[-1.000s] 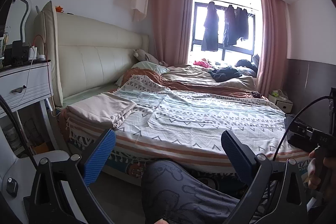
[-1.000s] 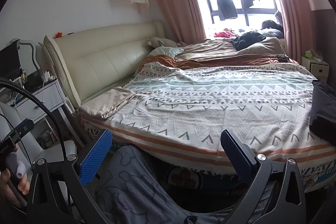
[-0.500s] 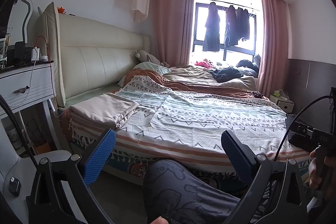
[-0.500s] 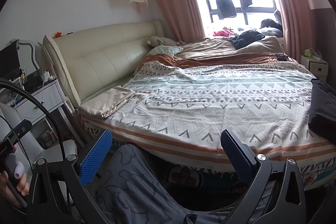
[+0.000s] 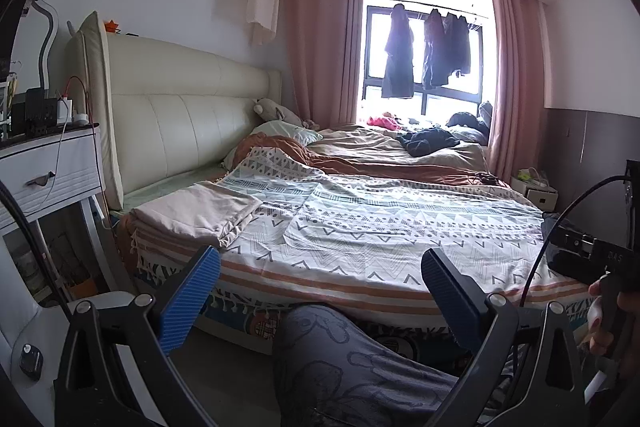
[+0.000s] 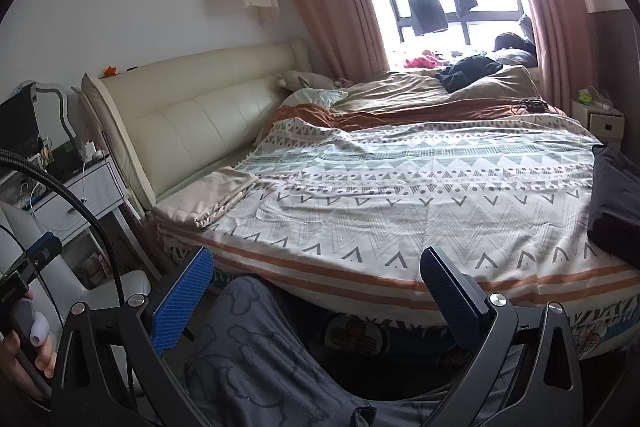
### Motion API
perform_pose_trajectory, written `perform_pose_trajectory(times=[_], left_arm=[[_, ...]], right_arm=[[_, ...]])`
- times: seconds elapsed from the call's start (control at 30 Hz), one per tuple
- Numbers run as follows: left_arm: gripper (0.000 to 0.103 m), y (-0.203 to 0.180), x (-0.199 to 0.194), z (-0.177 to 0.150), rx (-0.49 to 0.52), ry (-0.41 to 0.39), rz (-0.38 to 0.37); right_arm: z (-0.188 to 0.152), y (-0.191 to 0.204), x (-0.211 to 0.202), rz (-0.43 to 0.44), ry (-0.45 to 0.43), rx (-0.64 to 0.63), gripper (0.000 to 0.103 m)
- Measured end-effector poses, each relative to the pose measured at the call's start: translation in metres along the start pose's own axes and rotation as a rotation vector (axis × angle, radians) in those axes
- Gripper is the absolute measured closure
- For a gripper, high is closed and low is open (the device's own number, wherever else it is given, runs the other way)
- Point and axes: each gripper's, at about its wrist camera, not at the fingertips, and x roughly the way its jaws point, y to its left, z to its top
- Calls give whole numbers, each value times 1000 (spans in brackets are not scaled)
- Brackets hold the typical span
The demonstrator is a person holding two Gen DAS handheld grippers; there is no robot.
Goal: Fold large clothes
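A folded beige garment (image 5: pixel 200 213) lies on the bed's near left corner; it also shows in the right wrist view (image 6: pixel 208 199). A dark folded garment (image 6: pixel 614 199) lies at the bed's right edge. My left gripper (image 5: pixel 320 301) is open and empty, held off the bed's near edge above a grey-trousered knee (image 5: pixel 344 359). My right gripper (image 6: pixel 316 297) is open and empty too, also short of the bed. Its black body shows at the right of the left wrist view (image 5: pixel 588 255).
The patterned bedspread (image 5: pixel 400 227) covers the bed, with a cream headboard (image 5: pixel 180 123) on the left. A white bedside table (image 5: pixel 44 171) with cables stands at left. Dark clothes (image 5: pixel 430 141) lie near the window. A small nightstand (image 6: pixel 602 123) stands at far right.
Both grippers have drifted slightly back and up from the bed; the view shifted a little. Both stay open and empty.
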Motion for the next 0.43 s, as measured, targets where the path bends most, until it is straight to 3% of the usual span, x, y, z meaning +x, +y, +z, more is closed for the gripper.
perform_pose_trajectory(times=[0.43], left_arm=[[0, -10, -1, 5, 23, -23, 6]], right_arm=[[5, -10, -4, -8, -11, 0, 0]])
